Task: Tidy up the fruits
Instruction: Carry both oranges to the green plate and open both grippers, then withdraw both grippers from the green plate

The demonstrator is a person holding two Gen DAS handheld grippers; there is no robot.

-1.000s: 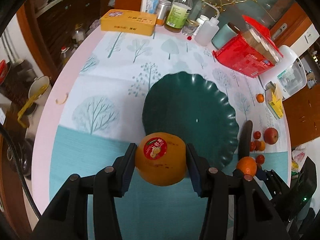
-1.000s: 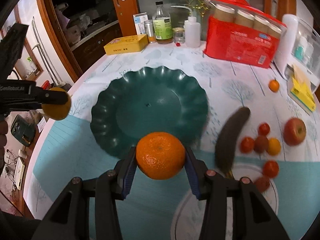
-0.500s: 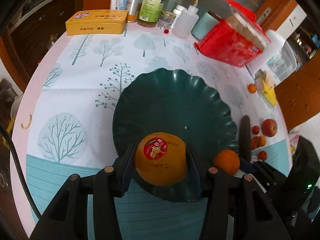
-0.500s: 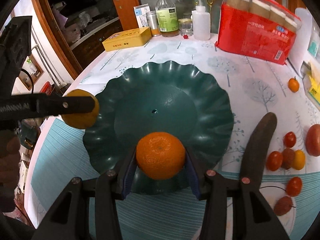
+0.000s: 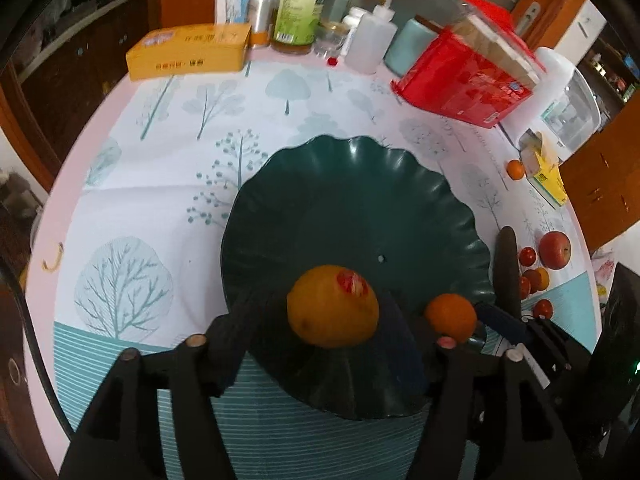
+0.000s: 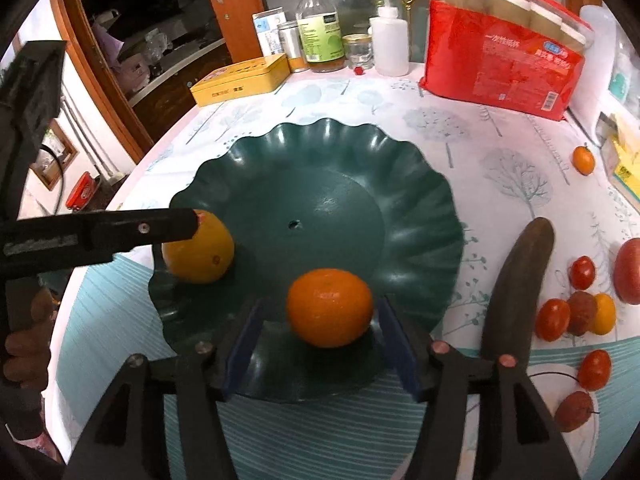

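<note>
Green plate (image 6: 400, 184), near rim: left claw (image 5: 320, 340) and right claw (image 6: 320, 344) both spread wide, gripping nothing; stickered orange (image 5: 332, 306) and mandarin (image 6: 330, 307) lie loose, liable to roll off.

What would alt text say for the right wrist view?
An orange sits on a dark green scalloped plate between the right gripper's open fingers. A larger stickered orange lies on the plate's left side, under the left gripper.

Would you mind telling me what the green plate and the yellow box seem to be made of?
The plate looks like glossy moulded plastic: soft highlights run along its scalloped rim and a small hole marks its centre. The box seems to be printed tin, with crisp edges and a sheen, though coated card cannot be excluded.
</note>
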